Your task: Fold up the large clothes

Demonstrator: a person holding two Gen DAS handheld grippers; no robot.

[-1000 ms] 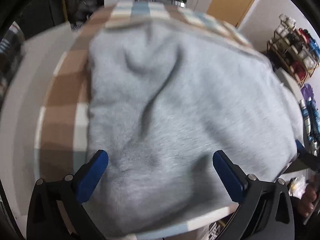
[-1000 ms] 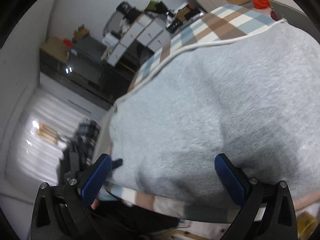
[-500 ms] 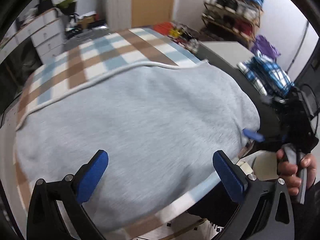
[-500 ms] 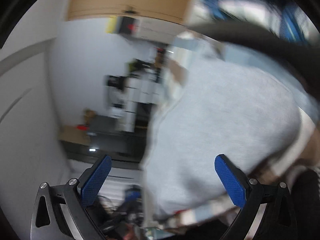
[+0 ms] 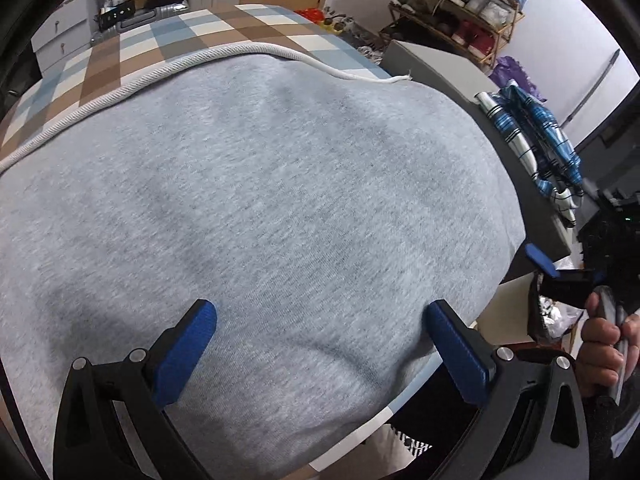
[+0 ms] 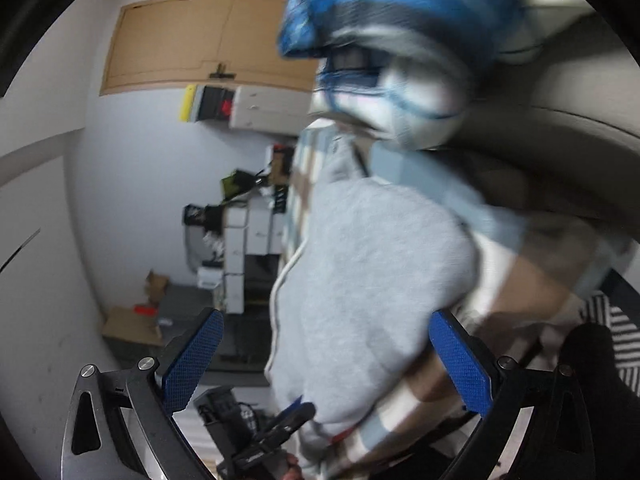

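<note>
The soft grey fleece sweatshirt (image 5: 256,208) lay as a neat flat block on the blue-and-brown checked tabletop (image 5: 132,44), its white drawstring cord (image 5: 120,94) trailing along the far edge, likely already folded. The left claw (image 5: 320,344) hovered just above it, spread wide and empty. The right claw (image 6: 326,354), tilted sideways off the near corner, was spread and empty too, perhaps headed for the blue-and-white striped garment (image 5: 536,140) heaped on the grey surface beside. I saw no containers near.
</note>
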